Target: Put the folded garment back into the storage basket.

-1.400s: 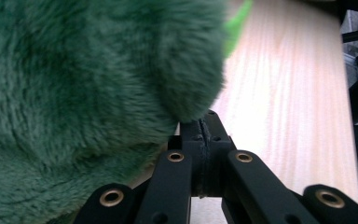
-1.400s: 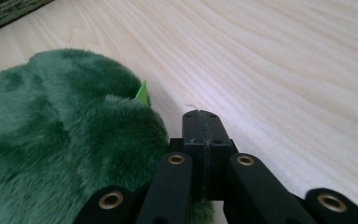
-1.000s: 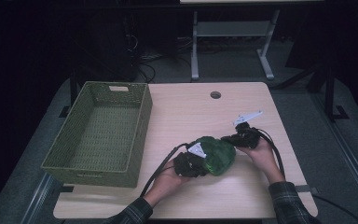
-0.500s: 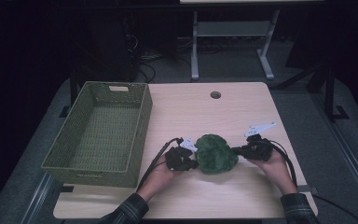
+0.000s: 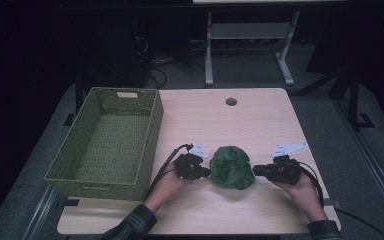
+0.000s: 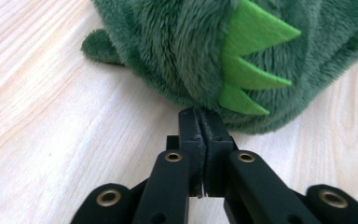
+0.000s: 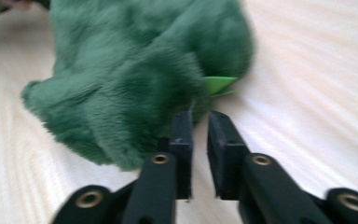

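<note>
Honestly, looked like the gripping step. High view: green plush toy (image 5: 231,167) sat on table (image 5: 260,120) between left gripper (image 5: 203,172) and right gripper (image 5: 256,170), basket (image 5: 107,142) off left. Left gripper view: jaws pressed together right at the fur edge (pinching fabric? couldn't tell). Right gripper view: slightly apart, touching fur. Probably needed firmer bites next, then a lift.
</note>
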The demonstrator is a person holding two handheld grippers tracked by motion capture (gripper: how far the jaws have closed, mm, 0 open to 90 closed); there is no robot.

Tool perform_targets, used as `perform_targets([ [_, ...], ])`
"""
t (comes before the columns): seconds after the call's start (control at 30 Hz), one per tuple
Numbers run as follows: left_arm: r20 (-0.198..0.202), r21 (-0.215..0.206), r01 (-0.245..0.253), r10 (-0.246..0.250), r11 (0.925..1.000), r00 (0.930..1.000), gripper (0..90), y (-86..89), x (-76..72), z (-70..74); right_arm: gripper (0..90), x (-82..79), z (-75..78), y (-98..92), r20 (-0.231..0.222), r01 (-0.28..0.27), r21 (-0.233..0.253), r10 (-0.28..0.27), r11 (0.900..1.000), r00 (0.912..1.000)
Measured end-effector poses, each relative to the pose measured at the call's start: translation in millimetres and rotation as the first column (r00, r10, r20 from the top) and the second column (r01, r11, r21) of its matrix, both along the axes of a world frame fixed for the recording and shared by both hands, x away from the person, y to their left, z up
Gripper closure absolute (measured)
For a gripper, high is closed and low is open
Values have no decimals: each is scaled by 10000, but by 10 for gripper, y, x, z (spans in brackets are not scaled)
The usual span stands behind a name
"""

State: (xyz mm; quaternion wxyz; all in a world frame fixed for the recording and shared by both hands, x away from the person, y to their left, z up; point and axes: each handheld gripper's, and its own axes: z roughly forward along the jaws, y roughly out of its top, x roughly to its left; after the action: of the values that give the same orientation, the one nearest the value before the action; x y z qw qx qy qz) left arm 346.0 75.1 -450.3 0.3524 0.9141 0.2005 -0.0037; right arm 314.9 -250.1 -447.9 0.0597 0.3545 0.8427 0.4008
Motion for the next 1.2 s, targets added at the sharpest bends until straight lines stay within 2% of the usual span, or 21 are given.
perform_targets([
  [0.1,0,7,59,-59,10000,10000,810,40,-14,39,636,-66,-27,-90,325,623,-10,-622,9981,9975],
  [0.17,17,31,76,-76,10000,10000,759,56,-28,58,546,-110,-66,-141,542,925,-222,-912,9955,9944],
  [0.2,-4,8,10,-10,10000,10000,691,60,-37,63,456,-161,-99,-178,817,1222,-406,-1186,9917,9896],
  [0.23,34,29,19,-19,10000,10000,691,68,-42,68,456,-161,-99,-178,817,1222,-406,-1186,9917,9896],
  [0.3,135,33,-8,7,10000,9999,610,81,-48,88,345,-194,-119,-204,904,1476,-523,-1425,9877,9857],
  [0.33,167,-22,-38,38,10000,9999,534,88,-50,101,268,-212,-139,-216,927,1725,-716,-1656,9824,9818],
  [0.37,234,-40,-42,43,10000,9997,534,91,-50,116,268,-212,-139,-216,927,1725,-716,-1656,9824,9818],
  [0.4,307,-18,10,-10,10000,9995,461,95,-51,133,190,-211,-167,-220,944,1948,-771,-1873,9778,9778],
  [0.43,277,154,178,-182,9997,9995,426,92,-47,171,156,-203,-182,-210,964,2129,-881,-2044,9731,9741],
  [0.47,277,154,178,-182,9997,9995,392,92,-47,171,156,-203,-182,-210,964,2129,-881,-2044,9731,9741],
  [0.5,276,65,153,-154,9999,9995,372,80,-52,184,136,-183,-216,-193,973,2174,-1101,-2072,9698,9735],
  [0.53,306,57,279,-281,9996,9991,372,77,-53,204,136,-183,-216,-193,973,2174,-1101,-2072,9698,9735],
  [0.6,350,81,529,-532,9986,9980,301,58,-52,240,100,-153,-260,-175,1036,2250,-1276,-2127,9660,9716],
  [0.7,517,163,835,-842,9964,9951,262,28,-24,299,98,-143,-281,-168,1079,2373,-1351,-2238,9620,9687],
  [0.73,527,68,848,-850,9964,9950,243,12,-15,314,98,-141,-291,-169,1087,2368,-1427,-2226,9610,9688],
  [0.77,575,-18,898,-896,9960,9943,220,-5,-8,322,98,-139,-303,-166,1081,2374,-1469,-2230,9602,9688],
  [0.83,733,77,1161,-1164,9932,9905,171,-48,0,329,94,-139,-325,-170,1069,2343,-1370,-2208,9625,9694],
  [0.93,856,257,1484,-1501,9886,9850,154,-129,26,317,95,-129,-349,-185,1056,2255,-1120,-2140,9678,9711],
  [1.2,812,451,2071,-2102,9773,9743,153,-358,98,248,95,-125,-349,-187,1046,2256,-1126,-2143,9677,9712],
])
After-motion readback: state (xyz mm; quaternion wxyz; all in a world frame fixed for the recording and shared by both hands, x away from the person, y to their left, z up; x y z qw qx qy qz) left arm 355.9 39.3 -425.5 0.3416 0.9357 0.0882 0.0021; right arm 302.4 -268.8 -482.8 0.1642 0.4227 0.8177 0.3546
